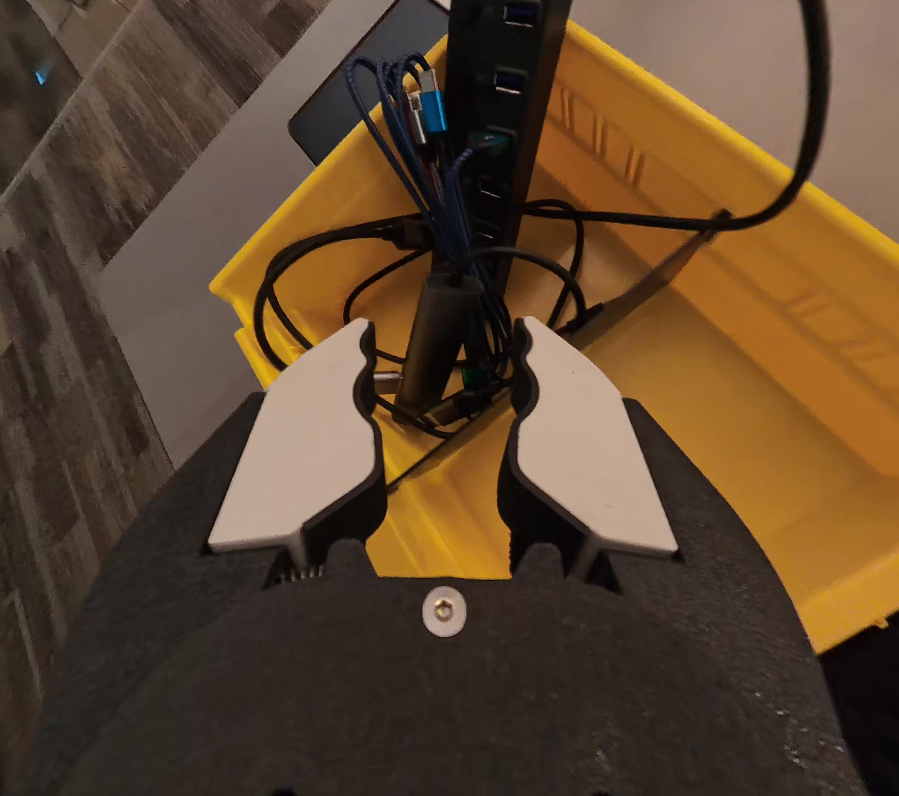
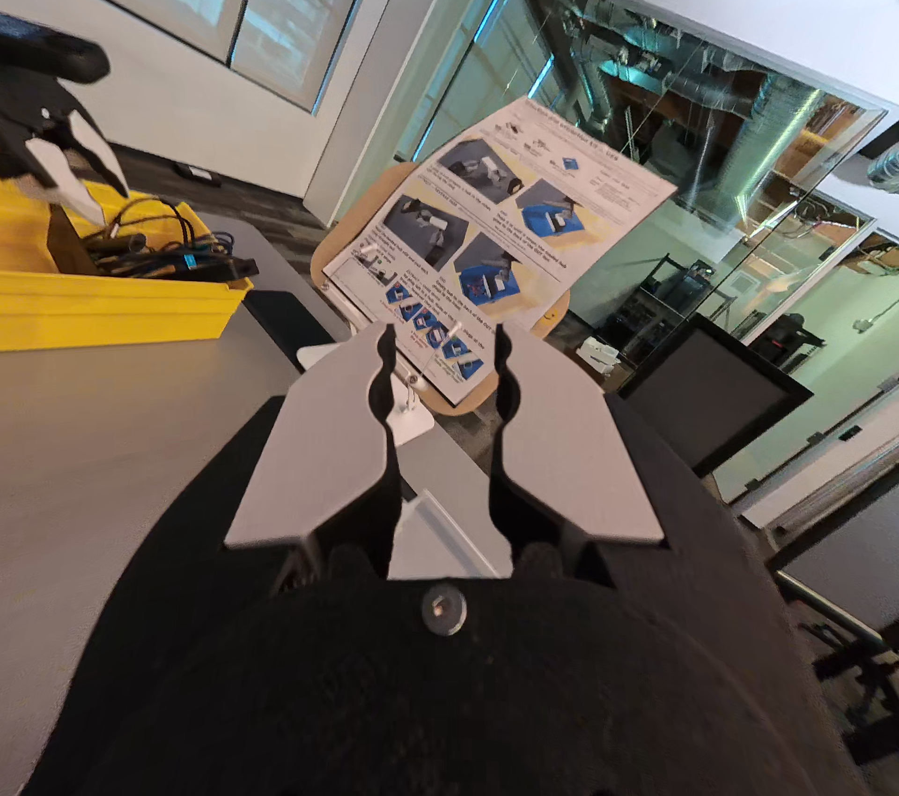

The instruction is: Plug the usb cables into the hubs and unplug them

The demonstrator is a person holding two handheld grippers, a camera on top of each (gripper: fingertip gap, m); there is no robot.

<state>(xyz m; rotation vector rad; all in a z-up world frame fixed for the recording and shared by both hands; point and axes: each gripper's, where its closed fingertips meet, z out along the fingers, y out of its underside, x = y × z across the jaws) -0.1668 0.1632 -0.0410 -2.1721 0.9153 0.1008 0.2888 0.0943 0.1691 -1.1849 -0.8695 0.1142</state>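
USB cables (image 1: 428, 169) are lying tangled with the black hub (image 1: 511, 91) in the yellow bin (image 1: 729, 383), mid-frame. I'm hovering my left gripper (image 1: 445, 335) spread and empty above them; my right gripper (image 2: 442, 344) is idling, released. Snagging neighbouring loops is risking dragging the whole bundle.

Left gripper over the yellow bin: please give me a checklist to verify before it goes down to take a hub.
1. Left gripper open: ok, the jaws stand apart with nothing between them.
2. Target lined up: ok, the dark grey hub lies ahead between the fingers.
3. Hub free of cables: not ok, black cables and the blue braided cables cross around it.
4. Black hub ports free: cannot tell, the lower ones are blurred.
5. Right gripper ready: ok, open and empty, away from the yellow bin.
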